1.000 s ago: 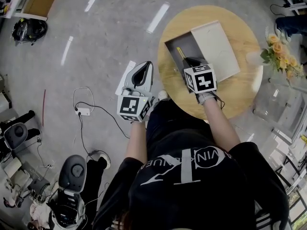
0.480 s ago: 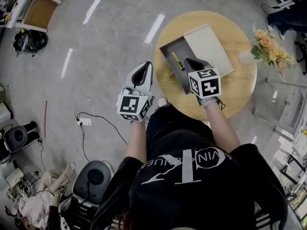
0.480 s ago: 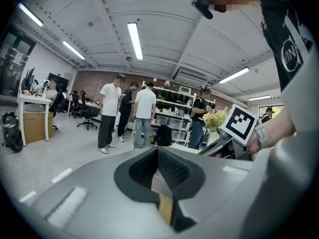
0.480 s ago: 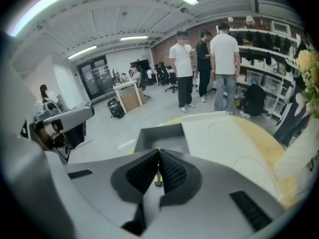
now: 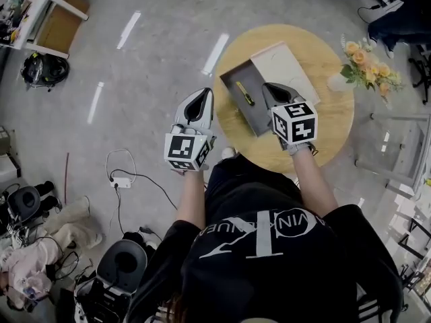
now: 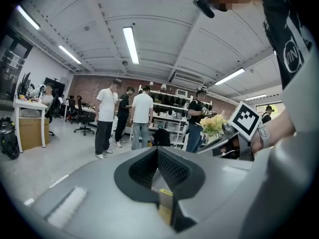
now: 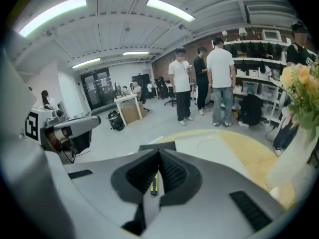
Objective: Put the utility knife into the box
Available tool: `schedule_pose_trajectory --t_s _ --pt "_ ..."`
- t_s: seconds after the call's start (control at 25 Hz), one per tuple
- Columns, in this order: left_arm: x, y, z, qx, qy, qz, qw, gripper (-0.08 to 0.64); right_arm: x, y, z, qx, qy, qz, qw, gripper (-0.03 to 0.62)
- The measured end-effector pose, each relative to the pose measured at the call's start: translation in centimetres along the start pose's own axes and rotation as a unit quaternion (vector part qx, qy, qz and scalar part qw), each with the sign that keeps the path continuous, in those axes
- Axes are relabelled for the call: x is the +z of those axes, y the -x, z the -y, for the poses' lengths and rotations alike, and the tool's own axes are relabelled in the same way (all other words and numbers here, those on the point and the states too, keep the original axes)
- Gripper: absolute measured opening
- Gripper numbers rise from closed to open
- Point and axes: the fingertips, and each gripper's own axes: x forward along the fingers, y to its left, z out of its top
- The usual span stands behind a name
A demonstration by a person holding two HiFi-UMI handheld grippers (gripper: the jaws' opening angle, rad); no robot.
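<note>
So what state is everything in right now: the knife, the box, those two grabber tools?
Utility knife: lying inside the box, held by nothing.
Box: open, on the round table.
Lid: off, lying beside the box.
Left gripper: jaws together, empty, beside the table.
Right gripper: jaws together, empty, above the box.
Flowers: standing upright on the table.

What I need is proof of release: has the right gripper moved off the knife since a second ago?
Yes. Against the box, the right gripper has drawn back toward the lid, and the knife lies alone in the box.
</note>
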Motion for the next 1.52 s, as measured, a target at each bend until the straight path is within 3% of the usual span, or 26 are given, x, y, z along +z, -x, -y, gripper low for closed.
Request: schedule_pose_trajectory --t_s 0.96,1.52 --pt "4.5 0.4 -0.6 0.018 -0.027 0.038 0.9988 0.006 5.5 4.9 -0.2 0.021 0.053 0.142 0.988 0.014" --pt "6.0 0.3 -0.8 0.019 -0.033 0.054 0.9978 0.006 7.0 6.7 0.1 0.011 0.066 0.181 0.981 0.014"
